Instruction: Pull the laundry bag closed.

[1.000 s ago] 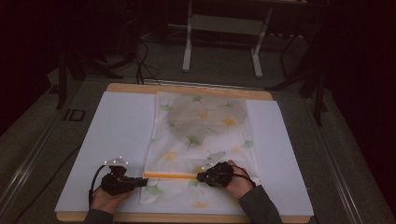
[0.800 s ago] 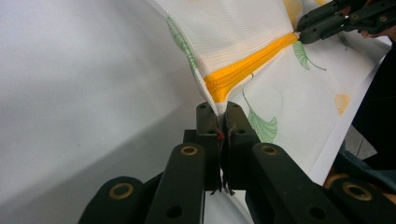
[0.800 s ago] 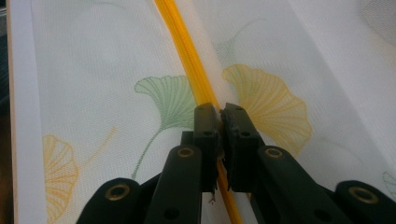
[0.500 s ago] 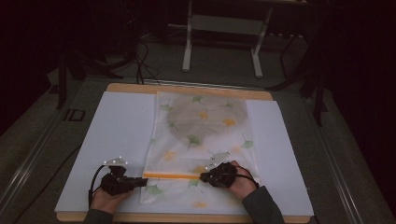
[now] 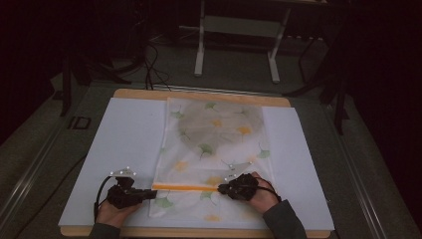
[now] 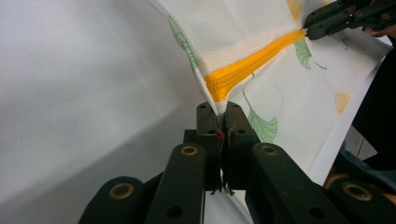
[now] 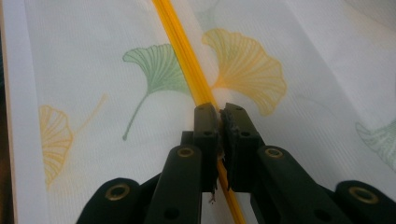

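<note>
The mesh laundry bag (image 5: 214, 149), white with green and yellow ginkgo leaves printed on it, lies flat down the middle of the white sheet (image 5: 124, 139) that covers your table, its far end close to the table's far edge and its near end close to the near edge. Starting at the left, your left gripper (image 5: 149, 191) sits near the near left corner of the sheet, pointing right at the bag's left edge; in the left gripper view its jaws are pinched together on the bag's fabric (image 6: 215, 100) right at the left end of the orange zipper (image 6: 252, 65), and the cloth rises slightly from the sheet where you hold it. The zipper (image 5: 186, 187) runs as a straight orange line across the bag's near part, from your left gripper to your right one. A round, greyish shape (image 5: 219, 124) shows through the mesh in the bag's far half. On the right, your right gripper (image 5: 222, 189) points left, and in the right gripper view its jaws are clamped on the zipper (image 7: 187, 60) itself, with a green leaf on one side of the line and a yellow leaf on the other. The wooden edge (image 5: 199, 232) of the table shows along the near side, beyond the sheet.
</note>
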Demonstrator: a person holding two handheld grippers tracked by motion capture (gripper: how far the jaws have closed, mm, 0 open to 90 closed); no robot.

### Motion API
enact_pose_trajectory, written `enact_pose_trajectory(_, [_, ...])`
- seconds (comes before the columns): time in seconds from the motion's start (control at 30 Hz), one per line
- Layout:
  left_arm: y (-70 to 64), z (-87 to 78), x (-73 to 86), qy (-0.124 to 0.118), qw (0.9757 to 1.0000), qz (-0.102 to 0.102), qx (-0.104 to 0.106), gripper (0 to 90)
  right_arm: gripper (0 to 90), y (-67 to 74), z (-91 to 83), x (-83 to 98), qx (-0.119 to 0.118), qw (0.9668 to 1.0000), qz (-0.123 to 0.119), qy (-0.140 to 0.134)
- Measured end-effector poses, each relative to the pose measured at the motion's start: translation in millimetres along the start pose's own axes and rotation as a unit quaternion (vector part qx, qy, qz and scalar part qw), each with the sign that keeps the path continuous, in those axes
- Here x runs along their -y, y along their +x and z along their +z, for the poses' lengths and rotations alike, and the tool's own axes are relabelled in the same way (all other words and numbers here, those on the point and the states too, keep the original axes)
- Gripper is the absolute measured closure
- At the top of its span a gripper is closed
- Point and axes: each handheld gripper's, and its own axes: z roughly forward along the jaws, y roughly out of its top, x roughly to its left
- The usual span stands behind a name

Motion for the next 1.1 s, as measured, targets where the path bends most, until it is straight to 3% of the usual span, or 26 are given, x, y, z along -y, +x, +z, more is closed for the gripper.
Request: enact_pose_trajectory(1.1, [0.9, 0.0, 0.0, 0.002, 1.0, 0.0, -0.001, 87.4, 85.0, -5.1, -11.8, 13.9, 0.009, 0.9999, 0.012, 0.002])
